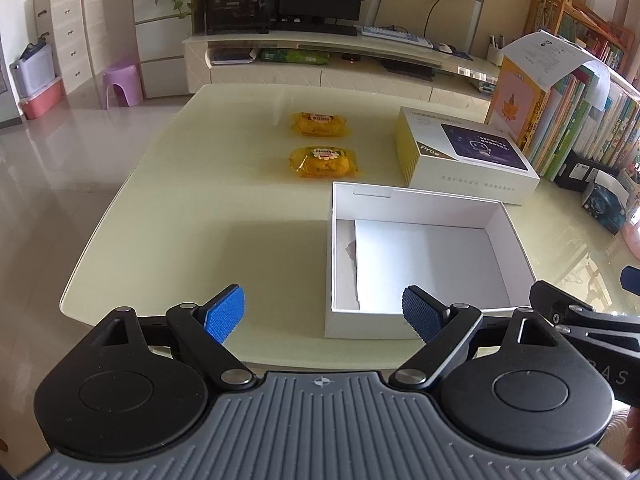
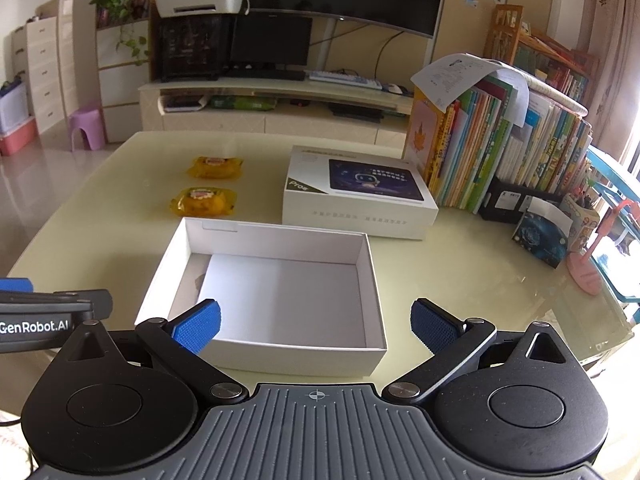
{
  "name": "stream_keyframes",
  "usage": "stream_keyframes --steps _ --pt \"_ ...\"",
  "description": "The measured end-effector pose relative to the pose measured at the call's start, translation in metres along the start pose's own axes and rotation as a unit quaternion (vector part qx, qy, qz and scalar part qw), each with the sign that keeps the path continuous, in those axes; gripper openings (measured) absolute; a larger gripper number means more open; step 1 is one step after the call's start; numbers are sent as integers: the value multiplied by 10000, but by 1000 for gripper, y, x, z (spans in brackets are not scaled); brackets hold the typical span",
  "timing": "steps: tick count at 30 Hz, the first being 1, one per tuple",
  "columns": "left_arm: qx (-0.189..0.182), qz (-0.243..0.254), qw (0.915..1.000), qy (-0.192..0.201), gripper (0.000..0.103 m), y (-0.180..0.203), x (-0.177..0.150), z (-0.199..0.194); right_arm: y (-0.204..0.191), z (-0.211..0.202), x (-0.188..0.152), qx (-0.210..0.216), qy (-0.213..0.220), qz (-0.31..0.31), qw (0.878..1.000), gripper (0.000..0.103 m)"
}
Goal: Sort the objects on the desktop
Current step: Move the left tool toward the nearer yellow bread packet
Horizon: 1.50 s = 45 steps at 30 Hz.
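Sorting is barely beginning: both left tongs (image 1: 323,318) and right tongs (image 2: 316,326) are hanging wide and holding nothing. Just ahead of them the white box (image 2: 362,260) is sitting unfilled, while two snack packets (image 1: 323,163) are waiting beyond it on the worktop (image 1: 224,220).
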State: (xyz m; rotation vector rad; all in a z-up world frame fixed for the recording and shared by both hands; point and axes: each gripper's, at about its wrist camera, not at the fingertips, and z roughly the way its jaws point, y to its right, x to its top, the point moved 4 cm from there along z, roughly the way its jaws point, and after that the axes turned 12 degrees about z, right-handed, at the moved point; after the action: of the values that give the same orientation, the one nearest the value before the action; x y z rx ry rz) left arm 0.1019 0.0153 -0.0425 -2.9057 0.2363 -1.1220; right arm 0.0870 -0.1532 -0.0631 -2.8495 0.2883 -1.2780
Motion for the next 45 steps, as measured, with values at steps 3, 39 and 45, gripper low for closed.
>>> stream_keyframes --steps 3,39,45 --pt "43 -34 10000 28 103 -5 11 13 -2 4 0 20 -32 22 10000 103" --pt "135 -223 9975 -663 103 -40 138 231 -8 105 57 227 -173 241 9993 103" --pt "92 -353 9937 -1056 103 -45 149 272 -2 123 59 219 -294 228 9991 103"
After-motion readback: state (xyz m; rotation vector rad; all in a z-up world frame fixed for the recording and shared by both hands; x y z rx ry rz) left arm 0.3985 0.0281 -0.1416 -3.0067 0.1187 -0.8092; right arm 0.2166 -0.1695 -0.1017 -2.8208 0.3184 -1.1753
